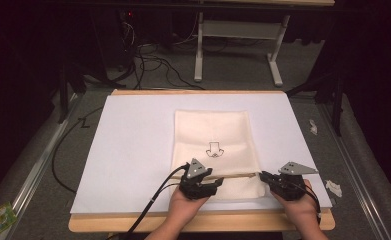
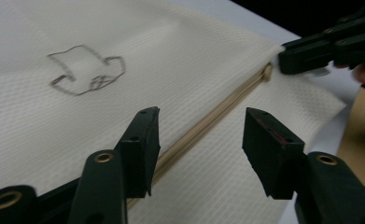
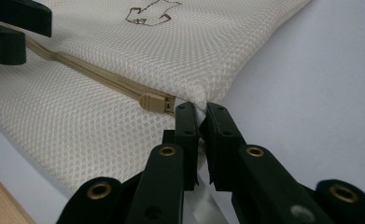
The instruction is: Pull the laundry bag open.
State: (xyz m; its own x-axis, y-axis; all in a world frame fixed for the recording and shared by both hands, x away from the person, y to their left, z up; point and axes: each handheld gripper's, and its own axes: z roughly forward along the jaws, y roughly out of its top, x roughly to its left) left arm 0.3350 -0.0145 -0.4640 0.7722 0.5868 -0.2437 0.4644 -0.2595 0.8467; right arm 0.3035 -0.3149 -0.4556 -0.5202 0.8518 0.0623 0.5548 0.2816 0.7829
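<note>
At the near edge of the white sheet point(image 1: 133, 145): cream mesh bag point(image 1: 215, 135), zipper point(image 2: 203, 123) across.
Right gripper point(image 3: 200, 114) fingers clamped on the bag's corner beside the zipper pull point(image 3: 153, 102); left gripper point(image 2: 200, 135) fingers apart over the zipper (bare sheet around, wooden desk point(image 1: 203, 222) beneath).

High view overhead, facing forward-down; gripper views close — all share mesh bag point(image 1: 215, 150).

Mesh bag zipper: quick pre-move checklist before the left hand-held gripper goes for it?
1. Right hand-held gripper pinching the mesh bag corner: ok.
2. Left hand-held gripper open: ok.
3. Zipper between its jaws: ok, not yet gripped.
4. Zipper pull at the pinched end, shut along the stretch that shows: ok.
5. Bag flat on the white sheet: ok.
6. Grip firmness: cannot tell.
</note>
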